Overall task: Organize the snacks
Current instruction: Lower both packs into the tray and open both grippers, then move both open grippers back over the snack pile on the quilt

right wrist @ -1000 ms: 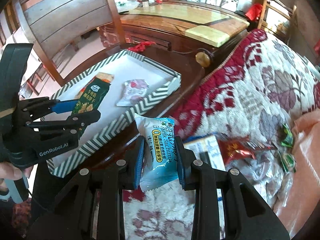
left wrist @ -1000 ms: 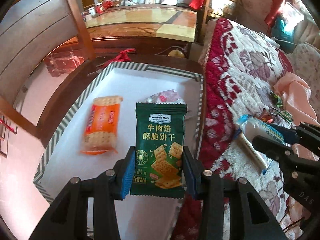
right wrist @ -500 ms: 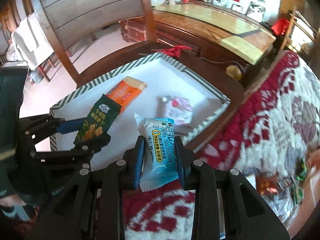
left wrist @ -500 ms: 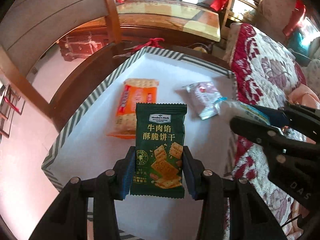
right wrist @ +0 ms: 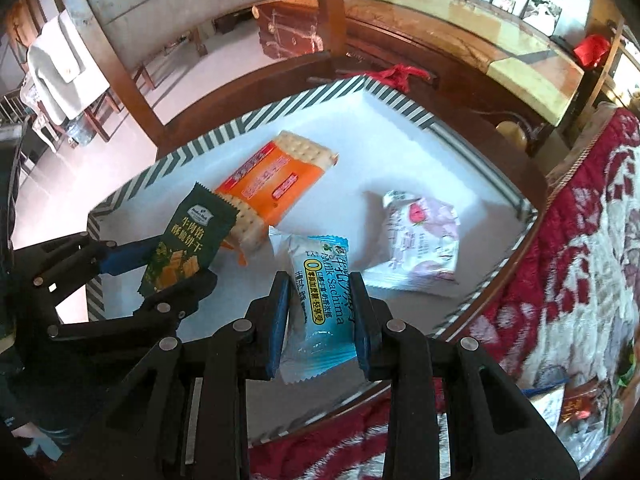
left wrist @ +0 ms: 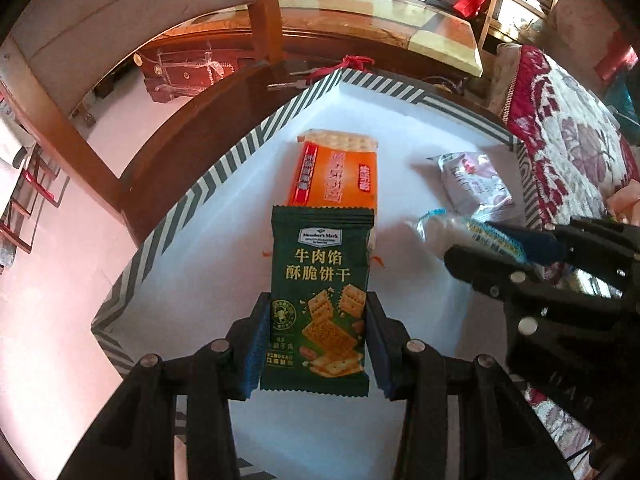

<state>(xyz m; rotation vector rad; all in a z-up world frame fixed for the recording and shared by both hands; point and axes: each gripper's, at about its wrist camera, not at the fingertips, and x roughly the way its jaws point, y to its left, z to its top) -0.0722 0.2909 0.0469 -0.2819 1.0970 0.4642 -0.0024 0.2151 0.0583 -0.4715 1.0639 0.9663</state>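
Note:
My left gripper [left wrist: 314,344] is shut on a dark green cracker packet [left wrist: 320,296], held upright over the white tray [left wrist: 192,188] with a striped rim. My right gripper [right wrist: 322,312] is shut on a light blue sachima packet [right wrist: 320,300], also above the tray [right wrist: 400,136]. An orange cracker pack [left wrist: 336,172] and a pale pink-white packet [left wrist: 474,186] lie flat in the tray. In the right wrist view the left gripper [right wrist: 160,272] shows at the left with the green packet [right wrist: 188,248], near the orange pack [right wrist: 276,180] and the pink-white packet [right wrist: 416,244]. In the left wrist view the right gripper [left wrist: 472,244] enters from the right.
The tray rests on a dark wooden table [left wrist: 224,92] beside a red floral quilt [right wrist: 580,220]. More snack wrappers [right wrist: 576,408] lie on the quilt at lower right. A wooden chair [right wrist: 132,92] stands behind the table.
Both grippers have carried their packets from the quilt side over the tray and lower toward it. The grips have not changed.

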